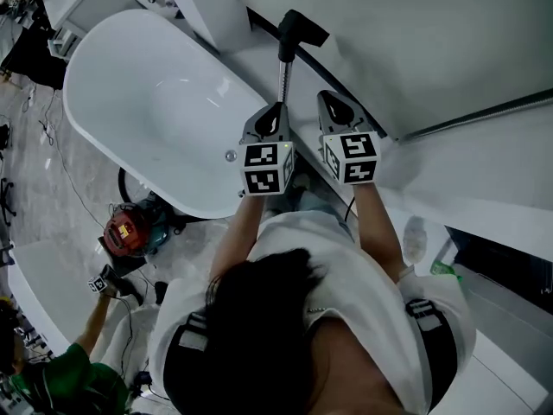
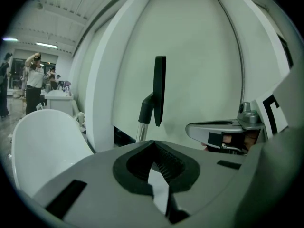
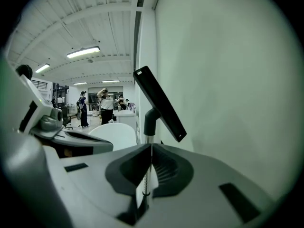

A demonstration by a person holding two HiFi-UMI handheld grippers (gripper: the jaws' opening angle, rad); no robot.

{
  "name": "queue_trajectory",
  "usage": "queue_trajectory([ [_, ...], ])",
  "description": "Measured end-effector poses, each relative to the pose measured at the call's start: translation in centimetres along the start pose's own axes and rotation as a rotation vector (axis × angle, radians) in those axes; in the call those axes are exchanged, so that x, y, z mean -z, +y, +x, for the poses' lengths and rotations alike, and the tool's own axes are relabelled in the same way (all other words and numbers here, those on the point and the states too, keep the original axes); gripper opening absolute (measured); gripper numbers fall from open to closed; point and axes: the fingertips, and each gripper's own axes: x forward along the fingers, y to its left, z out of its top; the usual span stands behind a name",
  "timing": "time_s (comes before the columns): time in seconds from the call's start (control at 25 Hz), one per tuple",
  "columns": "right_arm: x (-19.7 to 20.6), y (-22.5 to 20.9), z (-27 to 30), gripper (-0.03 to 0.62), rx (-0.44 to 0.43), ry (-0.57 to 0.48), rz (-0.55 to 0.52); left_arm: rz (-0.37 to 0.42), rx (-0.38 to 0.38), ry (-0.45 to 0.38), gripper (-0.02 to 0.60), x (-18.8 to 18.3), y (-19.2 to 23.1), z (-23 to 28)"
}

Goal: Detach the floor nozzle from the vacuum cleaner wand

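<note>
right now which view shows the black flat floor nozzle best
The right gripper view: the black flat floor nozzle is large and tilted, its neck on the chrome wand clear. The left gripper view shows the nozzle edge-on; the head view, small from above.

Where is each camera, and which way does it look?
Head view: on the person's head, facing steeply down at the bathtub, left gripper, right gripper and vacuum wand; hair and arms show.
Left gripper view: on the left gripper, facing along its shut jaws toward the floor nozzle; right gripper at the right.
Right gripper view: on the right gripper, facing along its shut jaws toward the same nozzle; left gripper at the left.
Shared: all three show the wand and nozzle.
</note>
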Motion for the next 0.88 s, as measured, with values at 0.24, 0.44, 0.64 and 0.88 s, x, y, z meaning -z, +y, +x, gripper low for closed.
queue_trajectory([
  [0.24, -1.2, -1.4, 1.4, 0.017, -0.05, 0.015, -0.065, -0.02, -0.043, -0.01, 0.003, -0.8, -0.6, 2.2],
  [0.44, -0.4, -1.7, 3.2, 0.017, -0.133, 0.067, -0.032, -0.029, -0.085, -0.015, 0.003, -1.2, -0.6, 3.2],
  [0.64, -0.2, -1.7, 3.8, 0.017, -0.16, 0.062, -0.065, -0.054, -0.125, -0.014, 0.003, -0.9, -0.1, 3.6],
  [0.88, -0.3, -2.4, 4.0, 0.018, -0.169, 0.057, -0.078, -0.041, -0.145, -0.02, 0.003, -1.4, 0.0, 4.1],
])
